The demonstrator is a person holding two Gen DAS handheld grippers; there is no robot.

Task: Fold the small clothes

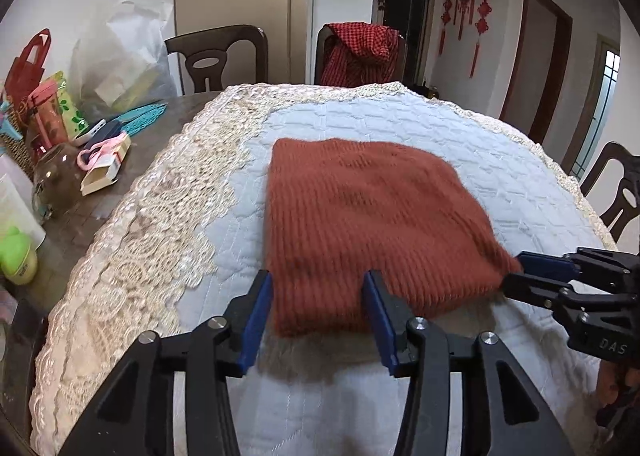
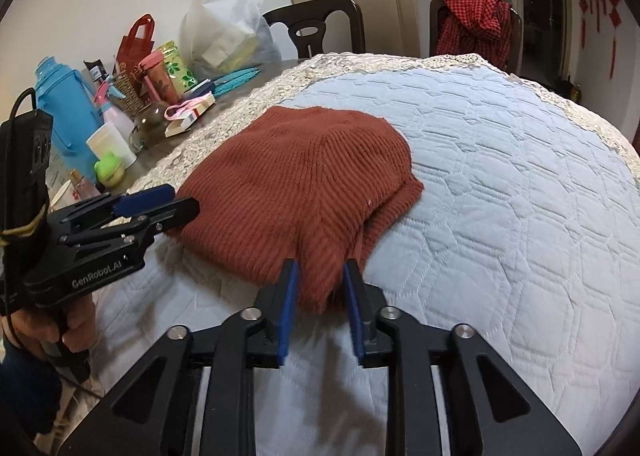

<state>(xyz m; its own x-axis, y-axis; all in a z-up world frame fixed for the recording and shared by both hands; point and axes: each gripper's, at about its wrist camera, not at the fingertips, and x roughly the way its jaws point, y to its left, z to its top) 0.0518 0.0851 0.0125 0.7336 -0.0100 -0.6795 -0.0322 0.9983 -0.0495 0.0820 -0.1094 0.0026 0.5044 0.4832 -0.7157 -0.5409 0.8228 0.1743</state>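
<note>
Folding a rust sweater on the quilted worktop.
Left gripper straddles its near-left corner, fingers partly open, not pinching; right gripper brackets the near-right edge, also partly open, knit between the pads.

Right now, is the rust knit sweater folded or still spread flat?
Folded. The rust sweater lies as a compact, thick rectangle on the quilted cover, with doubled layers visible along its near right edge.
</note>
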